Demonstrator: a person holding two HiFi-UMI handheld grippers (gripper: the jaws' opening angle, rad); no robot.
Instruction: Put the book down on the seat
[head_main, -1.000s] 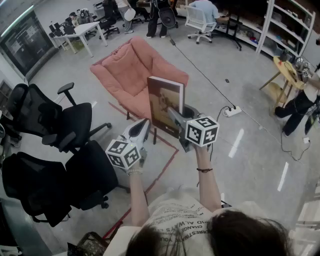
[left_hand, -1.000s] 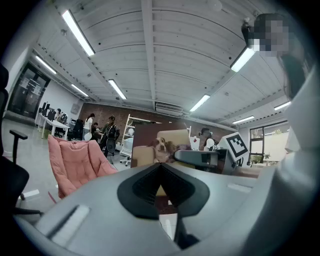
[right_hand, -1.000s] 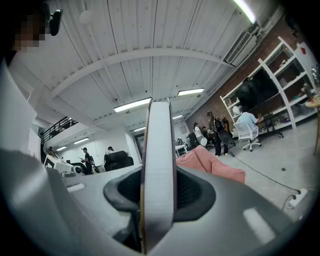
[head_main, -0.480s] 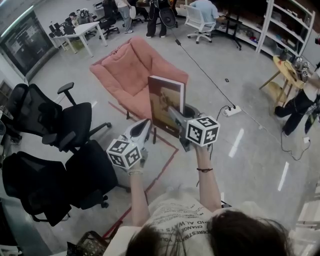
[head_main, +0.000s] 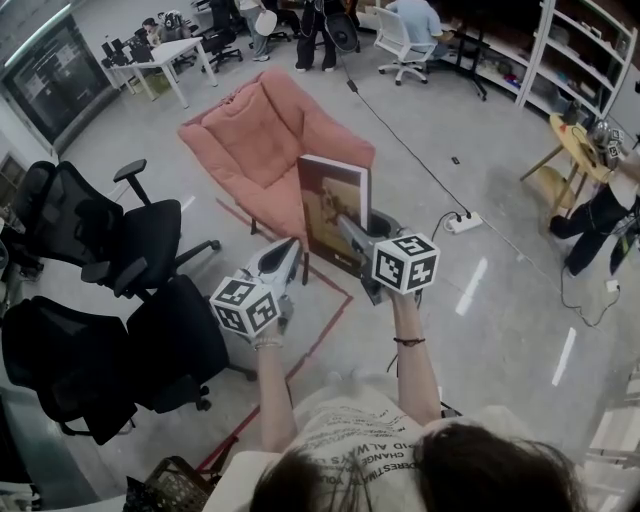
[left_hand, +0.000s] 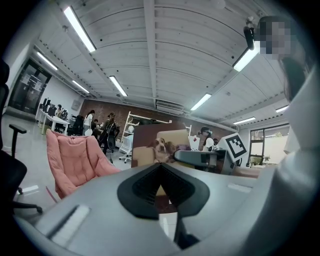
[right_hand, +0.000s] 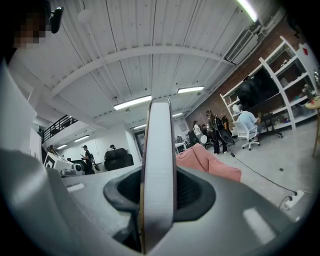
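Observation:
In the head view my right gripper (head_main: 352, 236) is shut on the lower edge of a hardcover book (head_main: 334, 205), which stands upright in the air with a dog picture on its brown cover. The right gripper view shows the book's white page edge (right_hand: 158, 165) running straight up between the jaws. Just beyond the book is the pink padded folding chair (head_main: 262, 138), its seat bare. My left gripper (head_main: 287, 256) hovers left of the book, jaws together, holding nothing. From the left gripper view the book (left_hand: 161, 146) and the pink chair (left_hand: 75, 161) lie ahead.
Two black office chairs (head_main: 145, 245) stand close on the left. Red tape lines (head_main: 325, 318) mark the floor under the chair. A power strip (head_main: 465, 222) with its cable lies to the right. A wooden stool (head_main: 583, 143) and a person (head_main: 600, 210) are at far right.
The book and both grippers keep their places; only the head view has shifted slightly.

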